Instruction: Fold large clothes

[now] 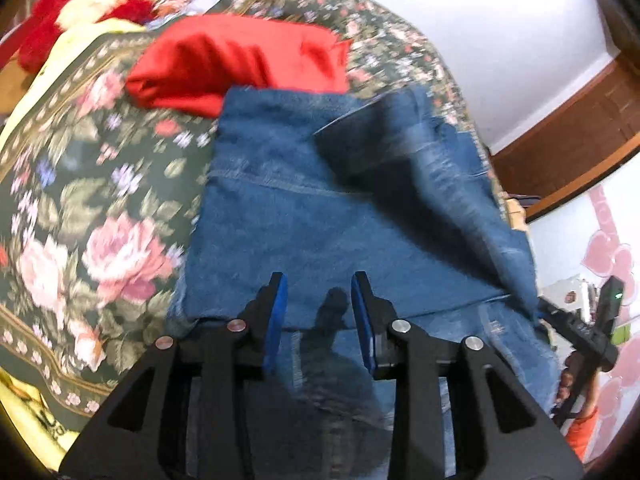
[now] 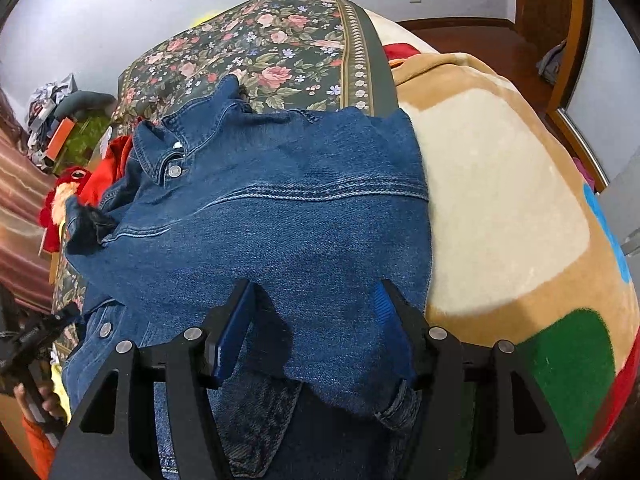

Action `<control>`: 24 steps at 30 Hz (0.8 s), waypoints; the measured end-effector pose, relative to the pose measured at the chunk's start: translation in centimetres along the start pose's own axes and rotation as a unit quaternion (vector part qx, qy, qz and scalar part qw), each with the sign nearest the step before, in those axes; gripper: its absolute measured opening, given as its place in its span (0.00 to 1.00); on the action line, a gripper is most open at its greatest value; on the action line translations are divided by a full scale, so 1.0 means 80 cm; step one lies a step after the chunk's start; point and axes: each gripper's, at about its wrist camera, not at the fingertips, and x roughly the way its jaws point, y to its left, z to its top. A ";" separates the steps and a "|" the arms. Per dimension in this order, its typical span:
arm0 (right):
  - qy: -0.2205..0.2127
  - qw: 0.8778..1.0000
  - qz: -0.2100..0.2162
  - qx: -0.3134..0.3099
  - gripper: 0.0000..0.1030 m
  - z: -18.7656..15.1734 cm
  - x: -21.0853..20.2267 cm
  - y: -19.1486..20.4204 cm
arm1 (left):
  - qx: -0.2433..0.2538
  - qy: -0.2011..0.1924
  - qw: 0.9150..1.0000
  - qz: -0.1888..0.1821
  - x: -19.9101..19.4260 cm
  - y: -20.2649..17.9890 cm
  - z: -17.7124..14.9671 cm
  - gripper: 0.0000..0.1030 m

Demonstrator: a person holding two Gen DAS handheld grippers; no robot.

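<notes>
Denim jacket lay partly folded on bed; left tongs and right tongs hovered agape, gripping nothing; final fold remained.

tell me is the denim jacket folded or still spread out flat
Partly folded. The denim jacket has its upper panel doubled over a lower layer, whose edge shows beneath; the collar side is bunched. How far the fold has got: cannot tell.

Dark letters are seen on the yellow cloth at the bed's edge, but none can be read.
</notes>
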 end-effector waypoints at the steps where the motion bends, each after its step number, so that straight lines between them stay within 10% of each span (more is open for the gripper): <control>1: 0.000 1.000 -0.001 -0.001 0.57 0.000 -0.001 0.000 | 0.001 -0.003 1.000 -0.009 -0.003 -0.007 0.005 0.37; 6: 0.000 1.000 0.000 0.001 0.57 -0.001 -0.002 -0.001 | -0.027 -0.008 0.997 -0.067 0.003 -0.023 0.026 0.77; 18: -0.008 1.000 -0.002 0.009 0.57 -0.002 -0.016 -0.012 | -0.202 0.040 0.968 -0.144 0.085 0.030 0.046 0.77; 24: -0.016 1.000 -0.001 0.017 0.57 0.000 -0.023 -0.018 | -0.135 0.038 0.988 -0.063 0.096 0.004 0.072 0.29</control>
